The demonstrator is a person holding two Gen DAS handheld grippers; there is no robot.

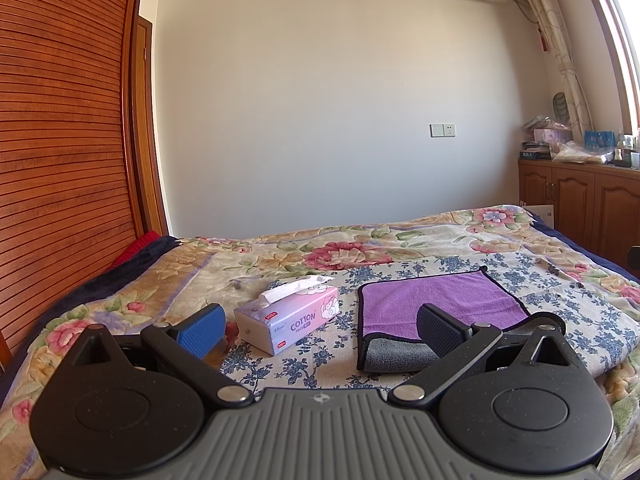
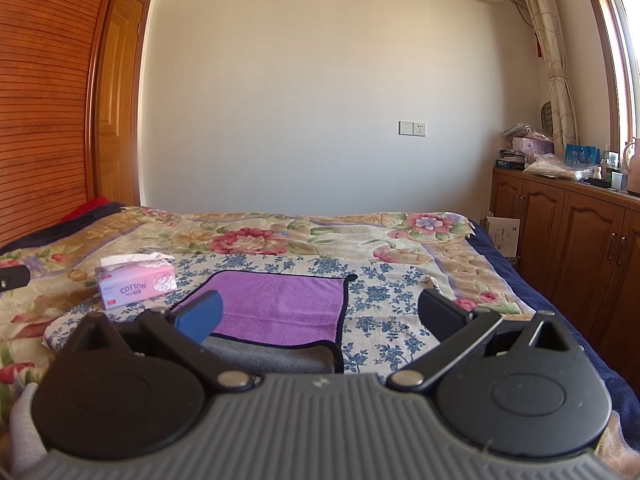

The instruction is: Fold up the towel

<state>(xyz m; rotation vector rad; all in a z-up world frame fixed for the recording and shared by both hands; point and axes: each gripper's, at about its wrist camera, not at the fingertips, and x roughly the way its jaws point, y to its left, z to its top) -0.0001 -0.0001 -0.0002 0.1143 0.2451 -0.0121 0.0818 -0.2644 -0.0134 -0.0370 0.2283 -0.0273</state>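
A purple towel (image 1: 436, 300) with a dark border lies flat on the blue-flowered cloth on the bed, its near edge turned up to show the grey underside (image 1: 396, 354). It also shows in the right wrist view (image 2: 280, 306). My left gripper (image 1: 320, 326) is open and empty, a little before the towel's near-left corner. My right gripper (image 2: 320, 318) is open and empty, just before the towel's near-right part. Neither touches the towel.
A pink tissue box (image 1: 288, 320) stands left of the towel; it also shows in the right wrist view (image 2: 136, 284). The bed (image 1: 344, 252) has a floral cover. A slatted wooden wardrobe (image 1: 60, 140) is at left. Wooden cabinets (image 2: 572, 240) line the right.
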